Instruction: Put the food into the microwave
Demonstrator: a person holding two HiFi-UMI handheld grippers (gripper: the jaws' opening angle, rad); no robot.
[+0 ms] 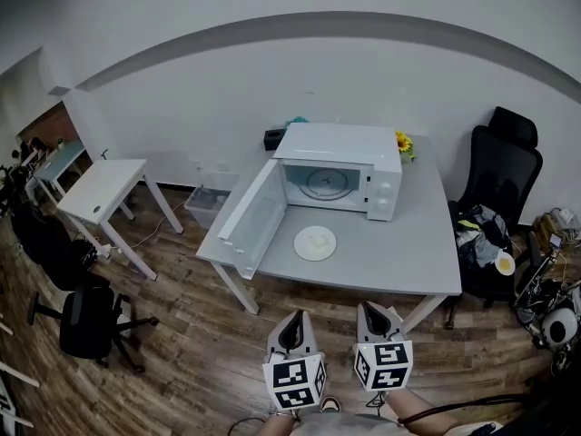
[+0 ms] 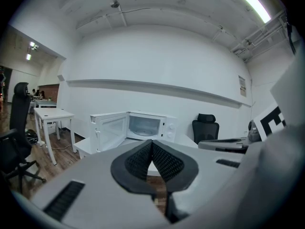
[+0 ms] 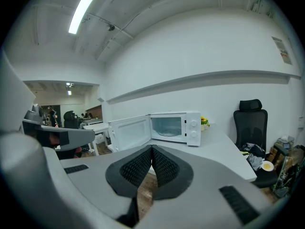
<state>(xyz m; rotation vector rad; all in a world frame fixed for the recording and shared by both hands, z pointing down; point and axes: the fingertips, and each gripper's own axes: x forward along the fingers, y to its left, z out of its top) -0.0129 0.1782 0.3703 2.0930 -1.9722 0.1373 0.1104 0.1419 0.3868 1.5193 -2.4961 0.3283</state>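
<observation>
Clenched, empty jaws on left gripper (image 1: 292,327) and right gripper (image 1: 373,314), bottom centre; food plate (image 1: 315,242) straight above, seemingly nearer left.

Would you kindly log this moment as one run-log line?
phase: pre-grasp | left gripper: shut, empty | right gripper: shut, empty | plate of food: on table | microwave: open

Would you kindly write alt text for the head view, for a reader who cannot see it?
A white microwave stands on a grey table with its door swung open; a white plate with pale food sits on the table just before it. At the bottom, the left gripper and right gripper are shut and empty, short of the table's near edge.
</observation>
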